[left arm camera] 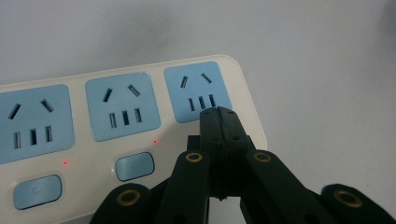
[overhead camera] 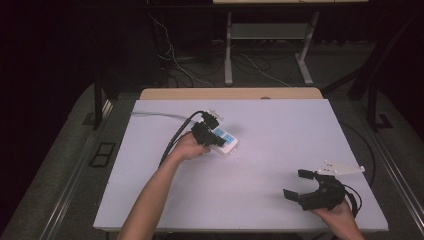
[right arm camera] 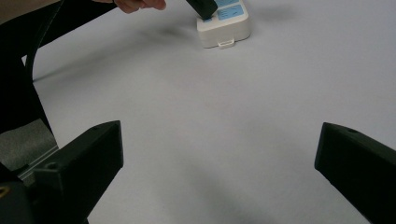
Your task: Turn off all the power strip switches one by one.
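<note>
Left gripper (left arm camera: 218,114): jaws pressed together, nothing between them, tips resting on or just over the top face of the power strip (left arm camera: 116,140) at the lower edge of the end socket (left arm camera: 198,91); contact cannot be confirmed from the left gripper view. That view shows 3 blue socket faces in a row on the cream body, 2 blue buttons (left arm camera: 134,166) below them and 2 small red lights (left arm camera: 154,141) lit beside the buttons. In the high view the left gripper (overhead camera: 207,131) sits over the near-left part of the power strip (overhead camera: 226,144), held by the left hand (overhead camera: 190,147), forearm entering from the bottom edge, black cable (overhead camera: 175,137) trailing back to the left. The strip lies flat on the white counter (overhead camera: 280,125), slightly left of centre, angled, its grey cord (overhead camera: 155,115) running off toward the left rear. Right gripper (overhead camera: 296,184): jaws spread wide, holding nothing, held by the right hand (overhead camera: 340,215) at the near-right corner of the counter, well apart from the strip. Right gripper view: both black jaws (right arm camera: 224,163) stand far apart over bare counter, with the end of the power strip (right arm camera: 224,25) and the left gripper tip (right arm camera: 203,7) far ahead at the top.
</note>
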The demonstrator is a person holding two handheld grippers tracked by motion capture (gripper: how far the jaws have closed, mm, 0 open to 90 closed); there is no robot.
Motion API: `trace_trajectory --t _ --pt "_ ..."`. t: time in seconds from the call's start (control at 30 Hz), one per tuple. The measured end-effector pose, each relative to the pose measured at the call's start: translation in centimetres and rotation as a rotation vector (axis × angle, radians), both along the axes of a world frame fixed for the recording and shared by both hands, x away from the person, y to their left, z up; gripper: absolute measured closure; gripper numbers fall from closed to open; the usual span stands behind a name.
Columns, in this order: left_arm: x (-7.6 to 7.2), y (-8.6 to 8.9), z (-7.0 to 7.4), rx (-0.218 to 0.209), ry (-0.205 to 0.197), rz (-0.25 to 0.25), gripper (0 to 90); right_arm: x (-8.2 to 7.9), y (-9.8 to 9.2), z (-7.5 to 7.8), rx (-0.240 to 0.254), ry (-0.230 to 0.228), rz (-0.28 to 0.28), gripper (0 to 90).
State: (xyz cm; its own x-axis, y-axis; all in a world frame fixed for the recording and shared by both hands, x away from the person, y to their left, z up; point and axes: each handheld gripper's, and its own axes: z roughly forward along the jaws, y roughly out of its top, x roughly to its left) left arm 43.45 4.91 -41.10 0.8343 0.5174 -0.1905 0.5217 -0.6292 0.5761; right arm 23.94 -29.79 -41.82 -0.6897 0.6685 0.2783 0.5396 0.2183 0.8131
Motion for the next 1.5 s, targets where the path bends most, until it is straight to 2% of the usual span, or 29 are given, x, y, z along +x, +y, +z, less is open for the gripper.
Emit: trace_trajectory --t 0.43,0.47,0.5,0.53,0.63,0.73,0.8,1.2,1.5 --pt "0.0 0.0 0.1 0.003 0.004 0.012 89.4 0.1 -0.2 0.0 0.002 -0.002 -0.008 1.0" --pt "0.0 0.0 0.1 -0.003 0.005 0.013 89.4 0.1 -0.2 -0.1 0.003 -0.001 -0.010 1.0" --pt "0.0 0.2 0.3 -0.032 0.010 0.019 89.4 0.1 -0.2 -0.1 0.002 0.000 -0.011 1.0" --pt "0.1 0.2 0.5 -0.029 0.008 0.019 89.4 0.1 -0.2 -0.1 0.002 0.000 -0.012 1.0" --pt "-0.2 0.3 1.3 -0.069 0.000 0.008 89.4 0.2 -0.2 -0.1 -0.007 0.001 -0.020 1.0" --pt "-0.4 0.3 2.1 -0.082 -0.015 -0.008 89.4 0.1 -0.2 -0.1 -0.003 0.000 -0.024 0.9" --pt "-0.4 0.3 2.5 -0.072 -0.024 -0.013 89.4 0.2 -0.2 -0.1 -0.003 0.000 -0.025 0.9" --pt "0.1 1.5 3.9 -0.066 -0.061 0.015 89.3 0.2 -0.2 -0.1 -0.001 -0.001 -0.025 1.0" --pt "0.6 3.2 4.3 -0.094 -0.071 0.064 89.3 0.2 -0.2 -0.1 -0.003 -0.001 -0.024 1.0"
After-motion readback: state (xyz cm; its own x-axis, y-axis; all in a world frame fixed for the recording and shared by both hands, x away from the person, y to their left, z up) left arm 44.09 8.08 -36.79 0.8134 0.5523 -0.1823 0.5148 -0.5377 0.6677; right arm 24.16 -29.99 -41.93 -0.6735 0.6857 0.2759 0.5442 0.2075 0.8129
